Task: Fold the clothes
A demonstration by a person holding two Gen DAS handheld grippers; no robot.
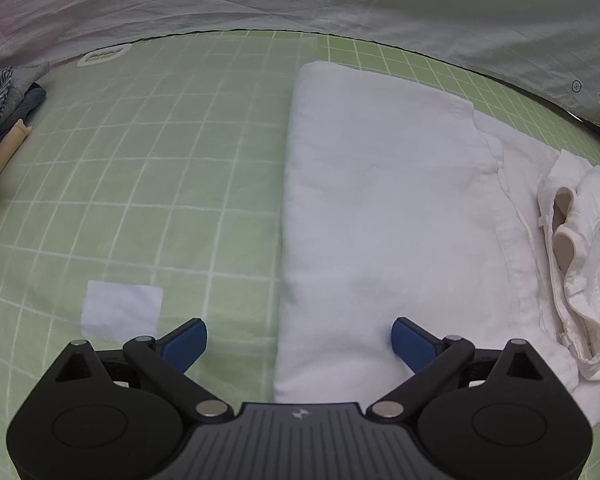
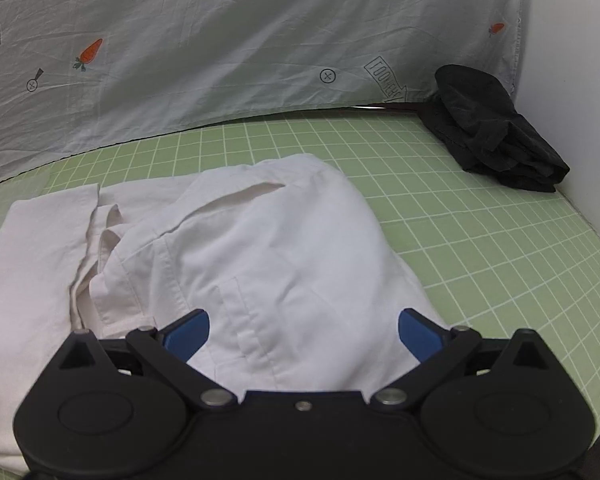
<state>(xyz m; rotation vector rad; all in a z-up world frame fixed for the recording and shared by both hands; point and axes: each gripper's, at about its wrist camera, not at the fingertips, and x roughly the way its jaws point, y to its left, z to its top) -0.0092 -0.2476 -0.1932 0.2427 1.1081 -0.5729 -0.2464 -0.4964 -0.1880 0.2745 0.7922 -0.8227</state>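
A white shirt (image 1: 380,208) lies folded into a long strip on the green grid mat (image 1: 140,184), its collar (image 1: 576,264) bunched at the right. My left gripper (image 1: 299,340) hangs over the shirt's near left edge, jaws wide, blue pads (image 1: 184,344) clear of the cloth. In the right wrist view the same shirt (image 2: 268,256) bulges up at its collar end, with a chest pocket showing. My right gripper (image 2: 304,332) hovers above that bulge, jaws wide, nothing pinched between the fingers.
A crumpled black garment (image 2: 496,132) sits in the far right corner against the white wall. A pale printed sheet (image 2: 220,40) hangs behind the mat. At the left edge lie plaid and grey clothes (image 1: 4,100). A white patch (image 1: 120,312) marks the mat.
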